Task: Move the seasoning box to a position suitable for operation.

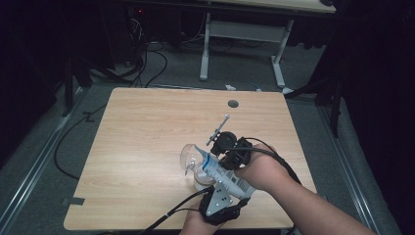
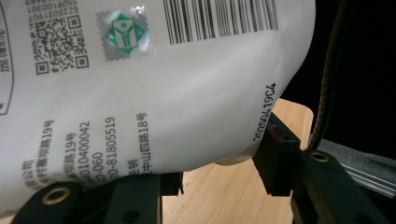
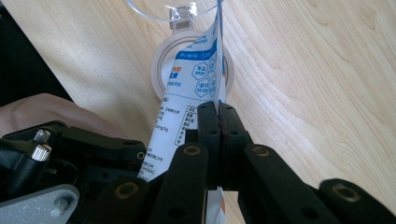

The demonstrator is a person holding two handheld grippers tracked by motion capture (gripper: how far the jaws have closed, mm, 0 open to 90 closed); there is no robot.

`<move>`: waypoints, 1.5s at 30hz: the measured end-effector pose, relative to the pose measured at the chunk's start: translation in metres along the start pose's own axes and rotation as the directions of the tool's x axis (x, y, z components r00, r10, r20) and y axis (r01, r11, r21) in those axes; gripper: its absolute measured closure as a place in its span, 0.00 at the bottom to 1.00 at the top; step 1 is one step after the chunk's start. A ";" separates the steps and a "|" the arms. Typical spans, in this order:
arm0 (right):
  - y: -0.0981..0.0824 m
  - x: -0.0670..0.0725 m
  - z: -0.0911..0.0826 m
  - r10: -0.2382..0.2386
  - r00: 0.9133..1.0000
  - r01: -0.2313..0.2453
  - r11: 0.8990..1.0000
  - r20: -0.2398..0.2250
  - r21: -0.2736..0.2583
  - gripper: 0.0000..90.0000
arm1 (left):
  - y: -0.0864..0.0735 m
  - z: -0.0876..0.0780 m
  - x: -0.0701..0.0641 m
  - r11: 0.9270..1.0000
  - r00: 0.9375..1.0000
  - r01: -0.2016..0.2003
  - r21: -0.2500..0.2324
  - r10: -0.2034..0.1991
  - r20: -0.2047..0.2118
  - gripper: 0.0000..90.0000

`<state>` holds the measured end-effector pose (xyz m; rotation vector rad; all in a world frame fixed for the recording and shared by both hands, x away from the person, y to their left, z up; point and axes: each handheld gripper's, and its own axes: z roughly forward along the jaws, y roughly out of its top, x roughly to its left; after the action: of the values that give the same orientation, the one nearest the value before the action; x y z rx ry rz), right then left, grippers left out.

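A white pouch [image 1: 221, 170] with blue print and a barcode [image 2: 140, 93] hangs tilted over a clear jar [image 1: 195, 164] whose flip lid stands open, near the table's front edge. In the right gripper view the pouch [image 3: 187, 84] points down at the jar's round mouth [image 3: 161, 65]. My left gripper [image 1: 216, 188] reaches in from the front edge and is shut on the pouch's bulging body, with a jaw on each side of it [image 2: 219, 163]. My right gripper [image 1: 230, 159] is shut on the pouch's thin flat edge [image 3: 218, 123], and its fingers [image 3: 208, 126] are pressed together.
The wooden table [image 1: 147, 137] has a round cable hole [image 1: 233, 104] at the back right. Behind it stands another desk's white frame [image 1: 242, 34]. Cables [image 1: 73, 137] lie on the floor to the left. The table's front edge runs just below both hands.
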<state>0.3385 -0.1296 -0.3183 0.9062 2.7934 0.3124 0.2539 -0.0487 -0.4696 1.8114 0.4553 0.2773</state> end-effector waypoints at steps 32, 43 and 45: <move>0.001 0.000 0.002 -0.001 1.000 0.001 1.000 0.004 -0.001 1.00 | 0.000 0.001 0.000 1.000 1.000 0.005 -0.003 -0.005 -0.001 0.64; 0.003 0.001 0.002 -0.009 1.000 0.009 1.000 0.006 -0.002 1.00 | 0.000 0.000 0.001 1.000 1.000 0.008 -0.012 -0.008 -0.002 0.64; 0.003 0.001 0.001 -0.007 1.000 0.007 1.000 0.006 -0.003 1.00 | 0.001 0.000 0.001 1.000 1.000 0.009 -0.013 -0.009 -0.001 0.64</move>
<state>0.3396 -0.1261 -0.3191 0.8949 2.7890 0.3120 0.2548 -0.0485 -0.4691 1.7967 0.4608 0.2744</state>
